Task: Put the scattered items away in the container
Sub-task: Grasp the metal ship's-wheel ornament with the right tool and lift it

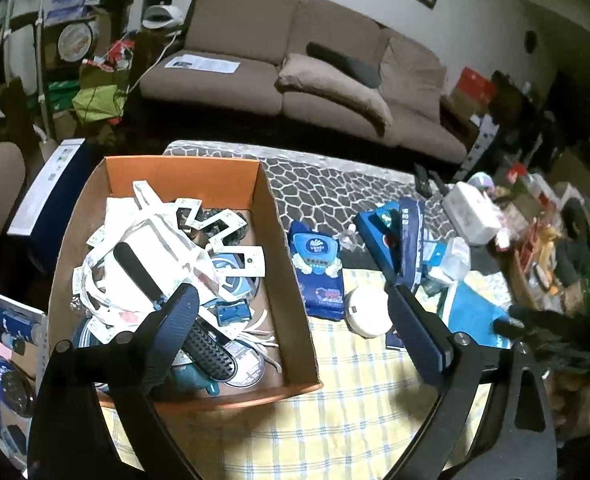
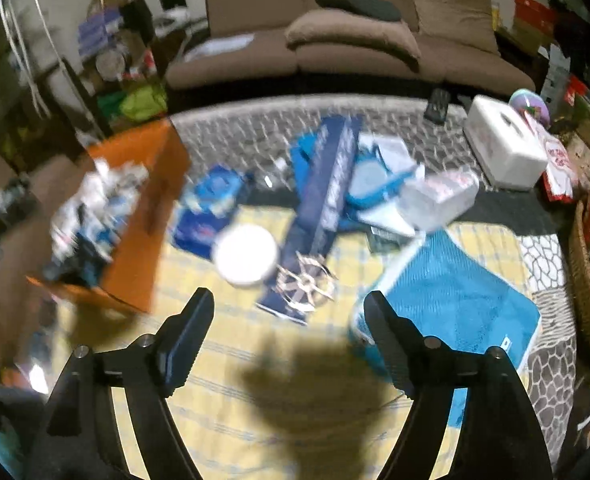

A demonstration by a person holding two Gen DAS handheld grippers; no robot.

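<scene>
An orange cardboard box (image 1: 183, 176) on a yellow checked cloth holds a white bag, a dark brush and several blue and white packs. My left gripper (image 1: 293, 292) is open and holds nothing; its left finger hangs over the box and its right finger near a white round disc (image 1: 369, 312). A blue pouch (image 1: 317, 268) and a long dark blue box (image 1: 407, 236) lie right of the container. The right wrist view is blurred. There my right gripper (image 2: 290, 297) stands open and holds nothing, above the near end of the dark blue box (image 2: 327, 188), beside the disc (image 2: 247, 254).
A blue cloth (image 2: 455, 296), a clear plastic pack (image 2: 439, 196) and a white tissue box (image 2: 503, 148) lie to the right. A wicker basket (image 2: 587, 280) stands at the far right edge. A brown sofa (image 1: 295, 60) fills the back. Boxes and clutter line the left side.
</scene>
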